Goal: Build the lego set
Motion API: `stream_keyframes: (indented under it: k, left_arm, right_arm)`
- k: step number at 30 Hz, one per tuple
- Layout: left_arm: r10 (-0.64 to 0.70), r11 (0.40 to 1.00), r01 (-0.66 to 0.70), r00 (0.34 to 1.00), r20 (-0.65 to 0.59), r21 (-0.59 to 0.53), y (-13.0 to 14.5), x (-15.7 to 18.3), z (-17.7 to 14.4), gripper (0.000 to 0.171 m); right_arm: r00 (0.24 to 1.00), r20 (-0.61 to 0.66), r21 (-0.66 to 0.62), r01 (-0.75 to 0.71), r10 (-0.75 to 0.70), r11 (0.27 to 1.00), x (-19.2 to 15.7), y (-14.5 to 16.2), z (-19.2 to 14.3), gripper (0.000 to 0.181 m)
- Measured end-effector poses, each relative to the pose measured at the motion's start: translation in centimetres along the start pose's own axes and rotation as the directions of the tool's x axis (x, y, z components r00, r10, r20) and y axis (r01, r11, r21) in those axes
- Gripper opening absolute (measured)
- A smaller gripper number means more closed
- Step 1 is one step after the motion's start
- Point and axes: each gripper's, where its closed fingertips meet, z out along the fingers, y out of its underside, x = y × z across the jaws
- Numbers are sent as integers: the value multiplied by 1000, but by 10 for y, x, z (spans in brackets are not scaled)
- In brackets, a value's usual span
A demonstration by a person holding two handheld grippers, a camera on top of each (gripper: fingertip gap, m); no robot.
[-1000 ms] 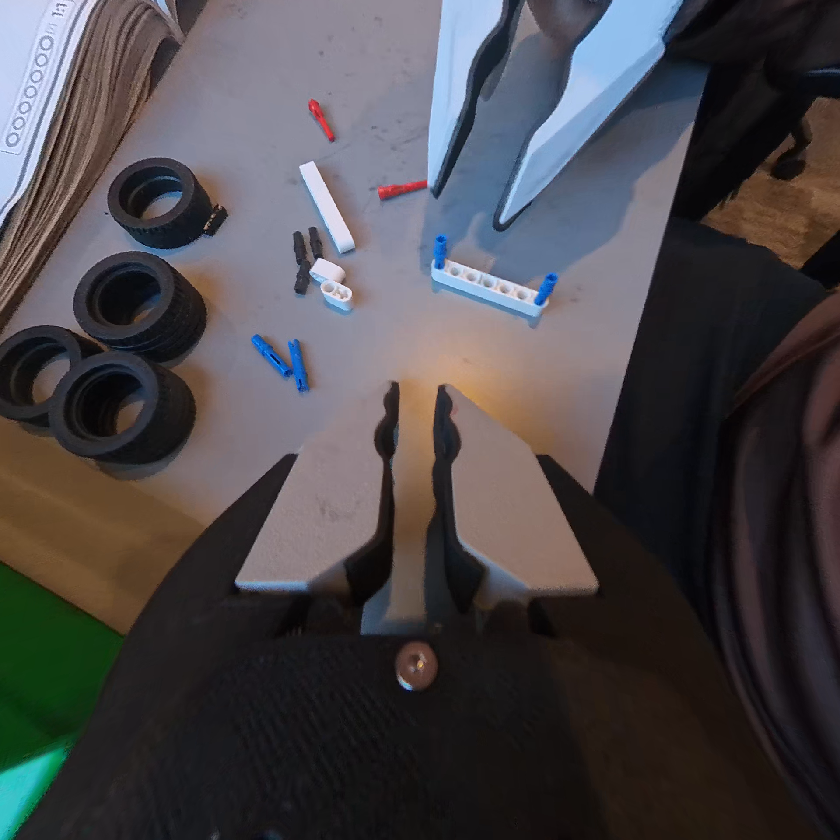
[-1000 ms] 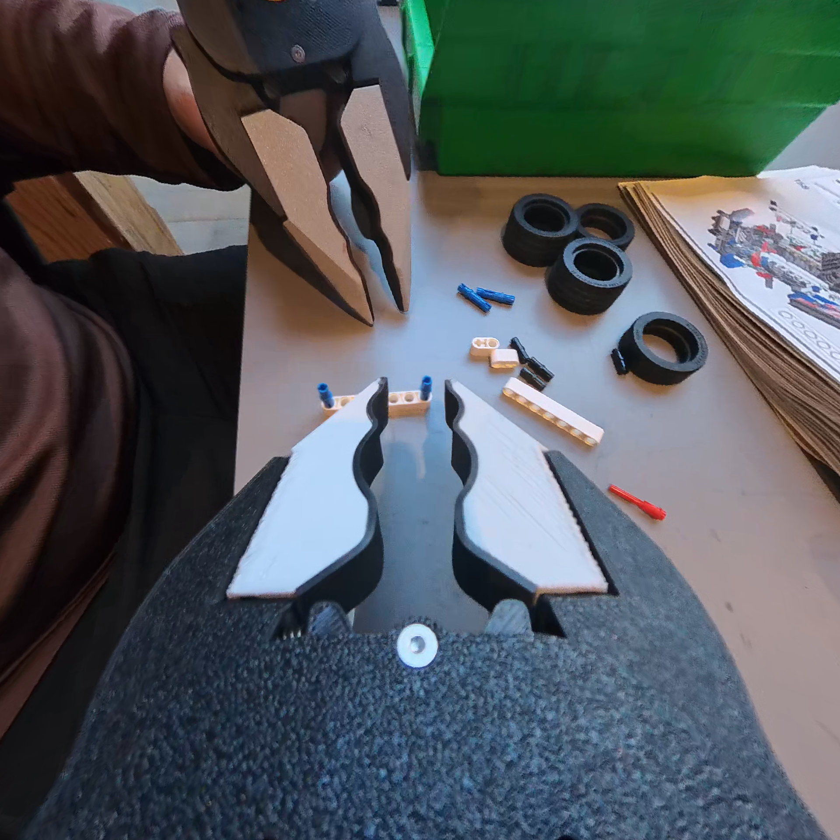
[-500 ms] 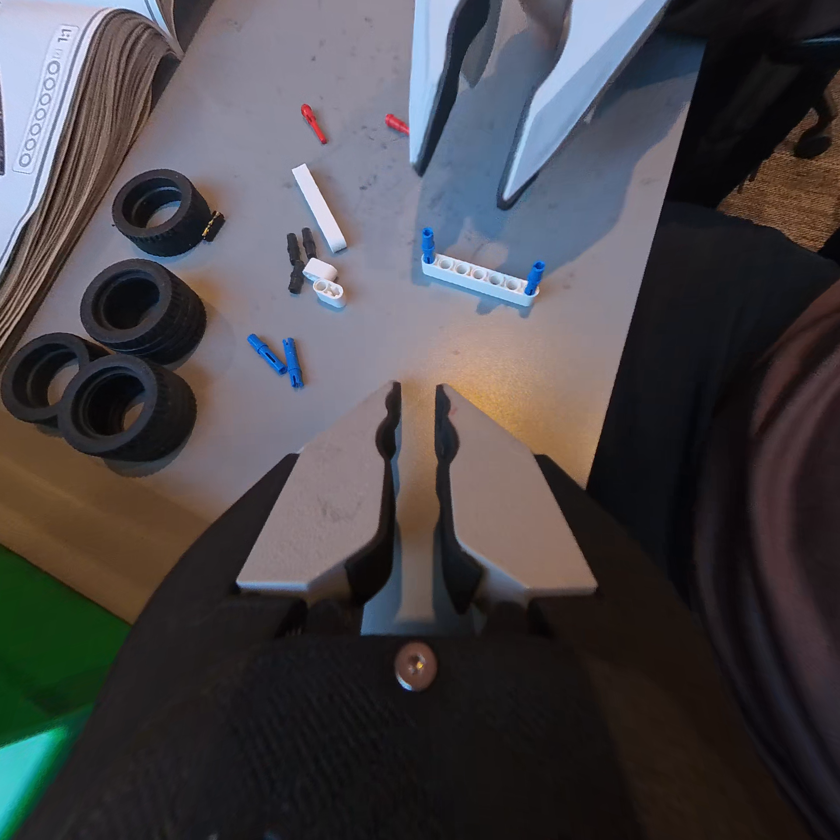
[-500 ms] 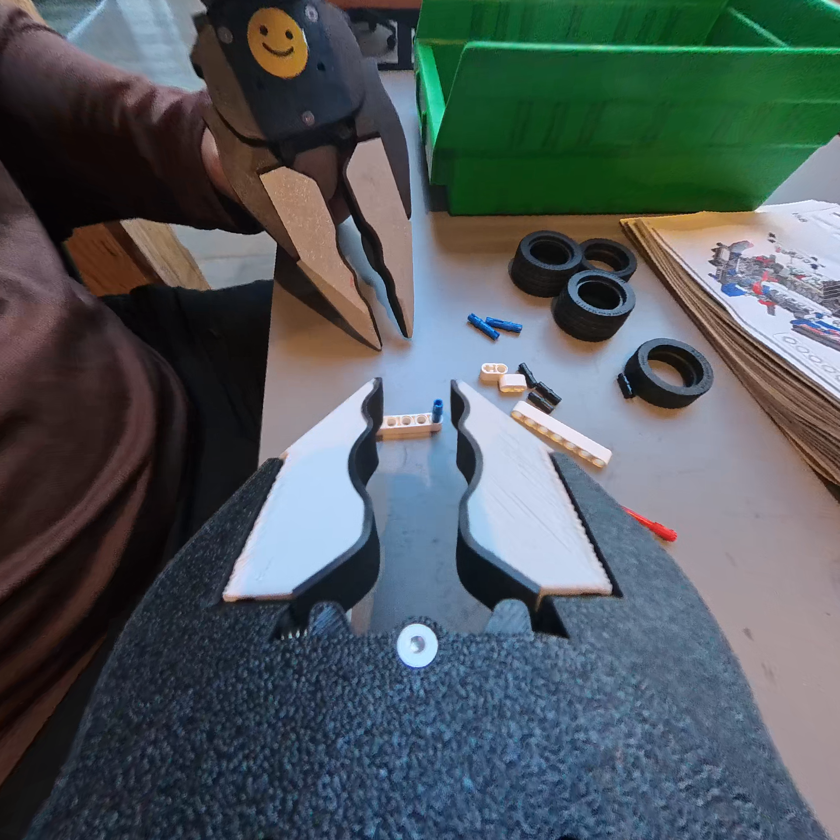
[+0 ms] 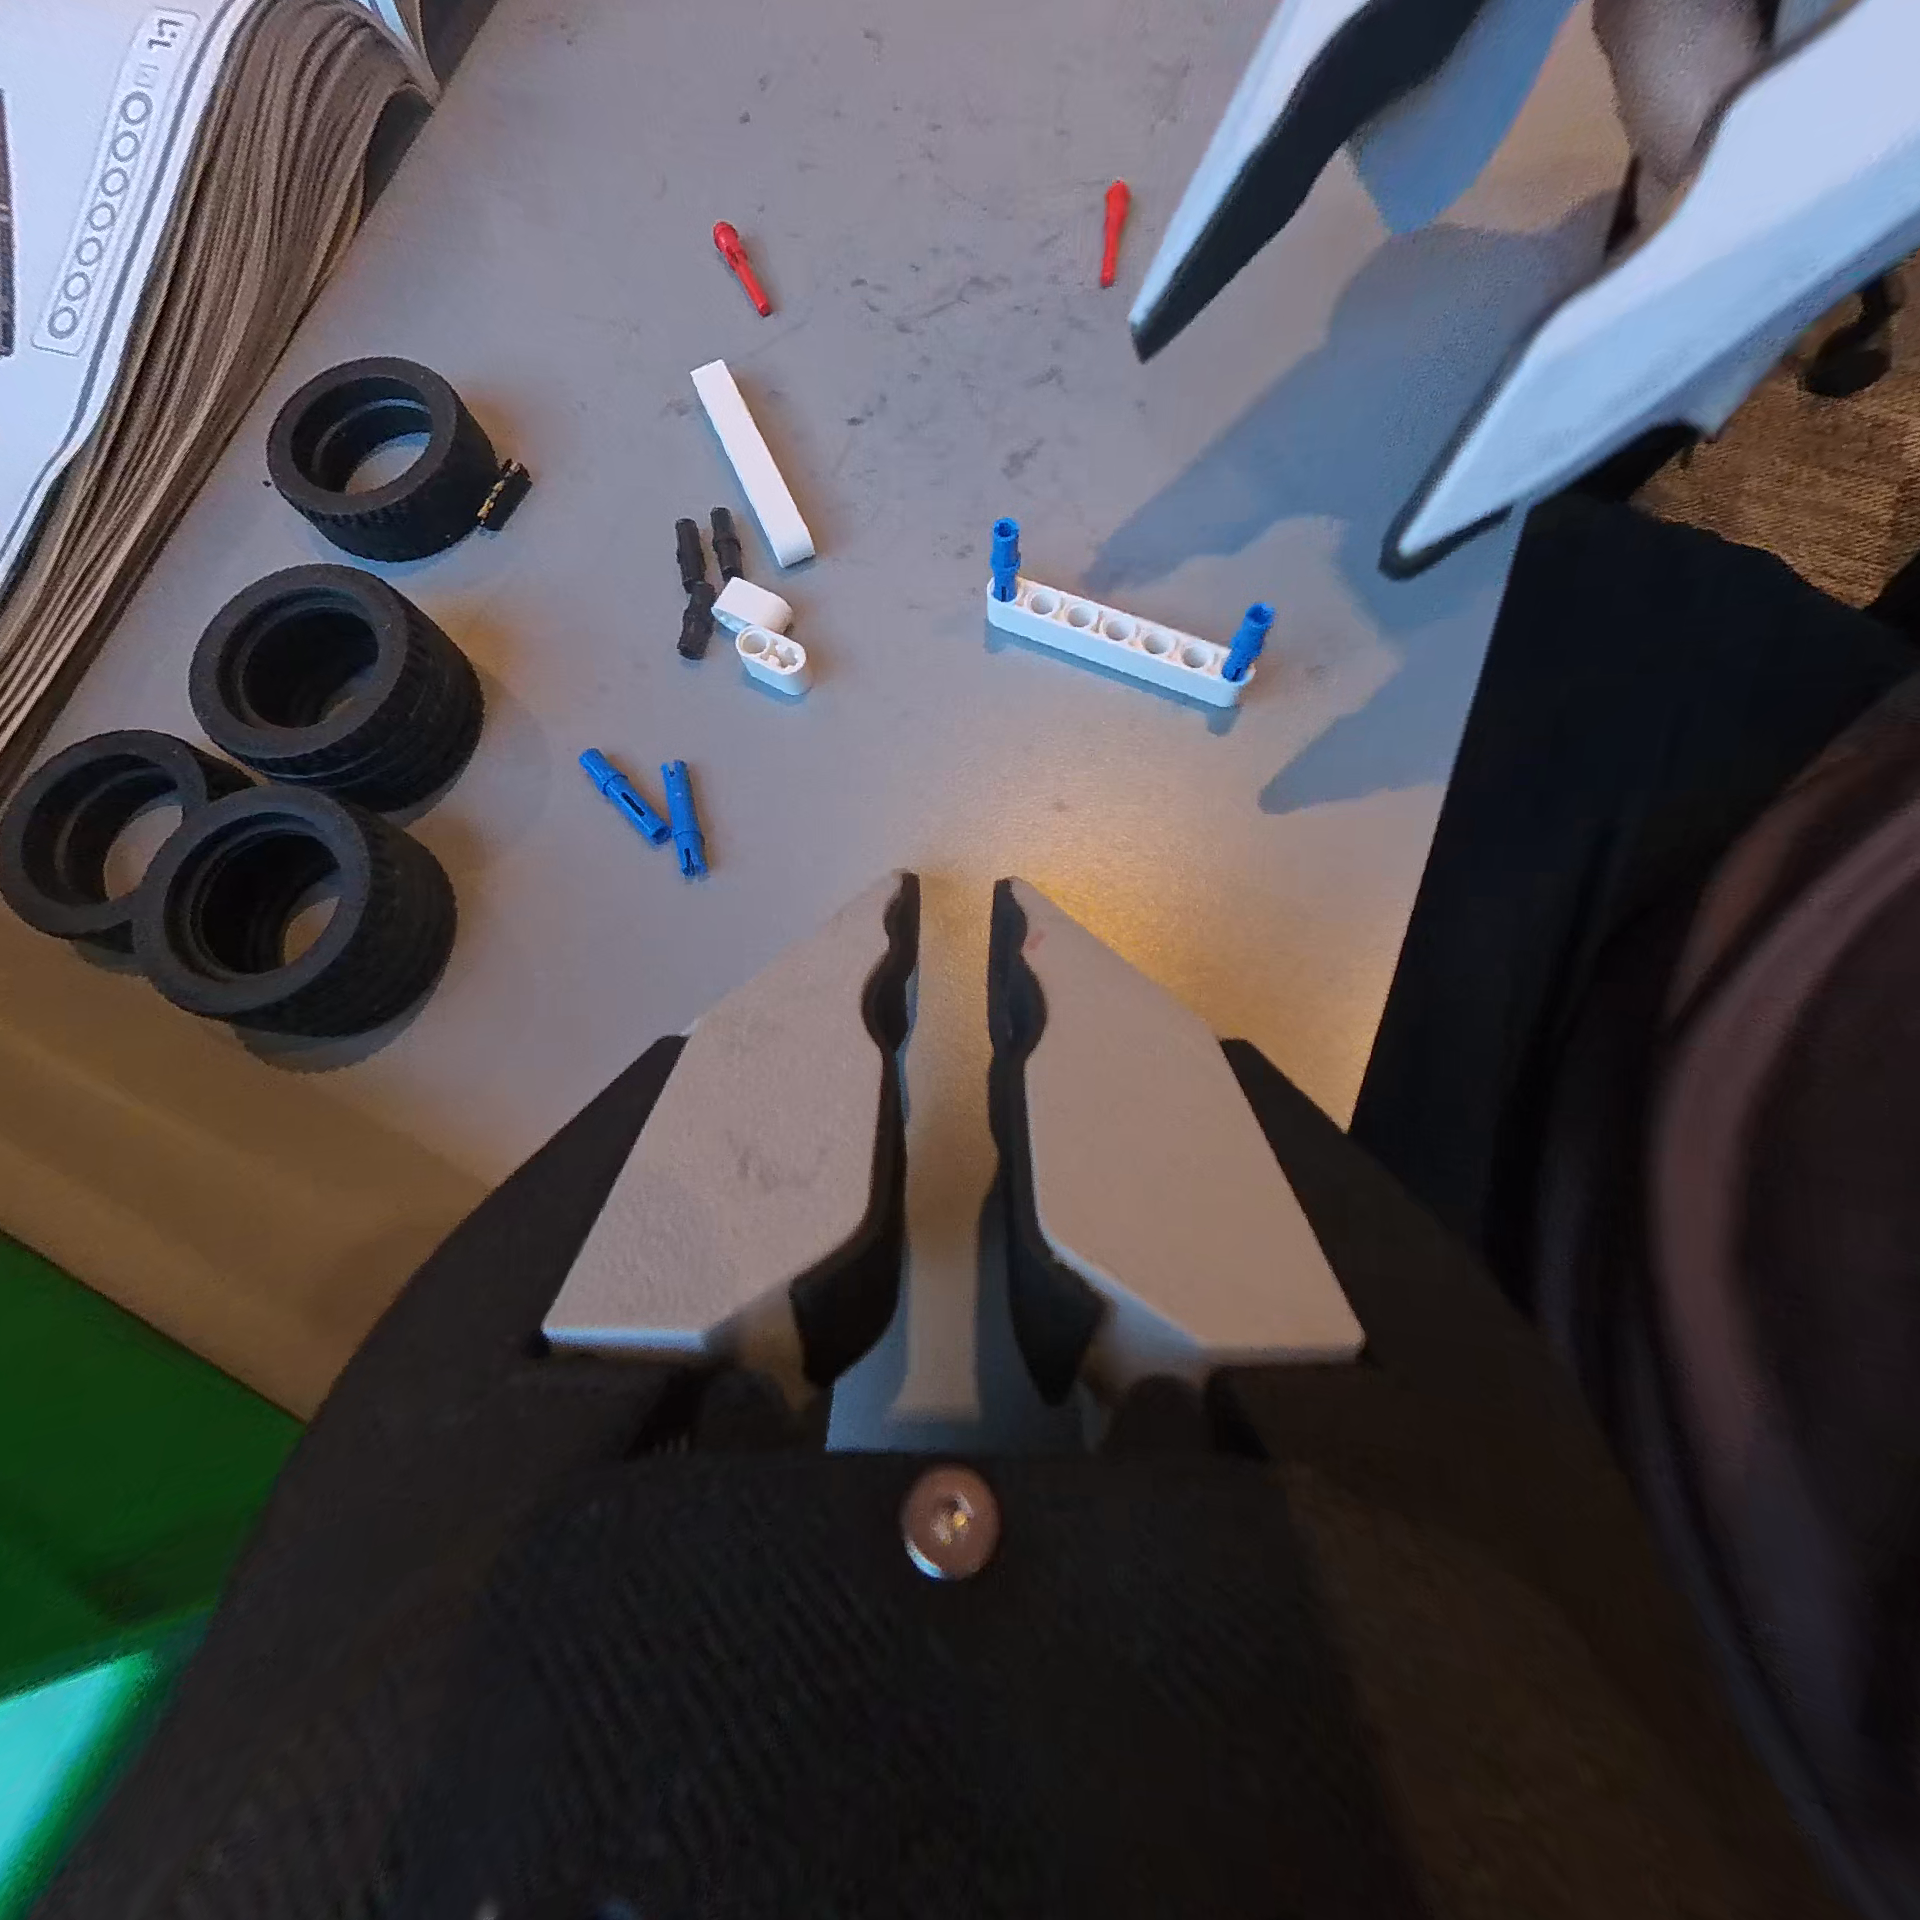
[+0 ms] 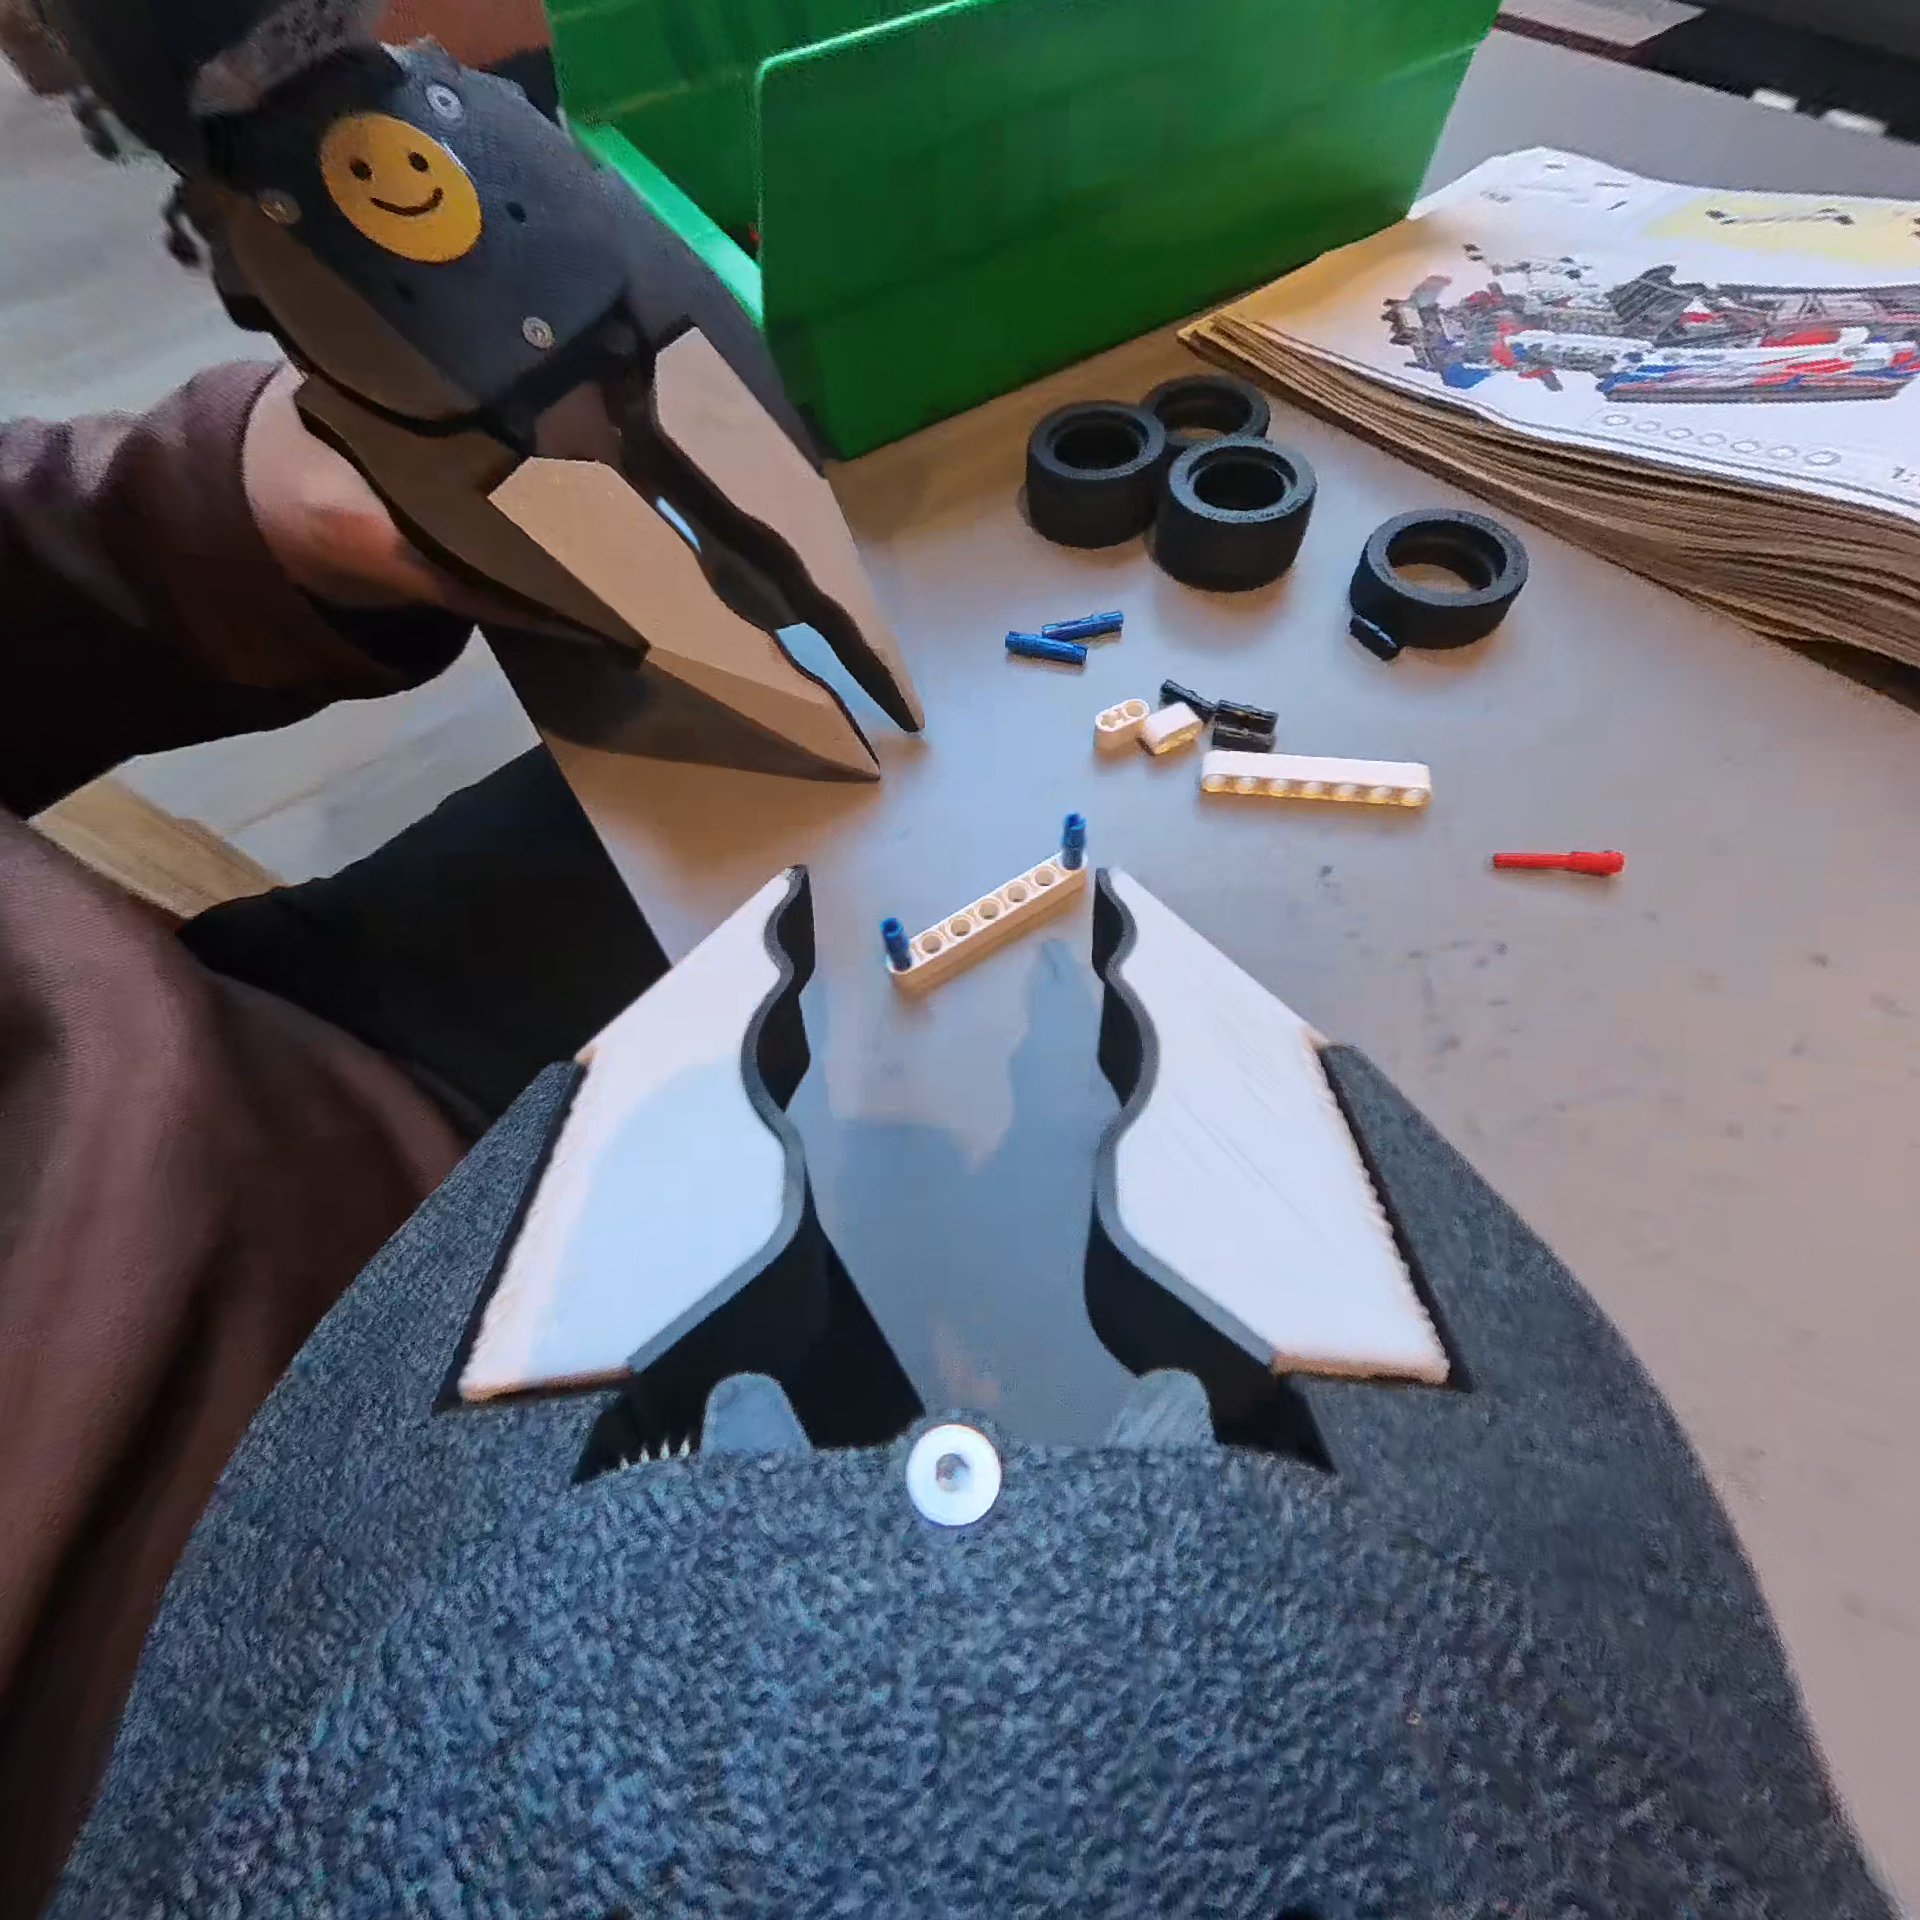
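Hovering empty with jaws spread, the right gripper point(image 6: 948, 894) frames the white beam point(image 6: 987, 920) lying on the table point(image 6: 1558, 1091), blue pins upright at both ends; left gripper point(image 5: 951, 894) is nearly closed, holding nothing; next, I judge, fetching another loose beam point(image 6: 1314, 779) to press onto the pins.

Left gripper point(image 5: 951, 894): black textured body, grey fingers, silver screw, yellow smiley sticker. Right gripper point(image 6: 948, 883): speckled dark-grey body, white fingers, white screw. Maroon sleeve point(image 6: 156, 582).

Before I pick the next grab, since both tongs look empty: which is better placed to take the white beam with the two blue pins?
Right, probably. The right tongs stand wide open with the pinned white beam lying just ahead between their tips. The left tongs are open only narrowly and sit farther from it.
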Motion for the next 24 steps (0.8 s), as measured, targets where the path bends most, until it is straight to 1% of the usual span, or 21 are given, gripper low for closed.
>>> stream_keyframes:
  k: [2,6,10,11,13,14,18,23,24]
  left_arm:
    - [-8,1000,8,1000,-3,0,0,0,0,11]
    - [-14,1000,14,1000,0,-1,0,-1,0,11]
    - [-19,1000,19,1000,5,-1,0,-2,0,12]
    - [-21,1000,21,1000,4,-1,0,-2,0,12]
    - [-27,1000,27,1000,5,-1,0,-3,0,12]
    - [-30,1000,30,1000,6,-1,0,-3,0,13]
    - [-30,1000,30,1000,10,-1,0,-4,0,14]
    - [-33,999,33,999,14,-1,0,-5,0,14]
    - [-34,999,34,999,15,-1,0,-5,0,14]
  right_arm:
    - [1000,-8,-7,0,0,1000,-5,0,4,57]
    - [1000,-19,-53,12,-13,999,-13,6,11,58]
    - [997,-60,-91,51,-57,995,-11,14,17,47]
    - [995,-67,-109,67,-74,992,-10,16,18,40]
    - [992,-47,-141,105,-113,984,-11,21,19,11]
    - [990,-37,-147,128,-135,981,-12,23,19,6]
    - [965,-10,-176,255,-260,951,-9,23,17,5]
    - [877,20,-209,473,-480,856,-6,23,14,5]
    - [859,8,-213,501,-511,839,-4,22,13,5]
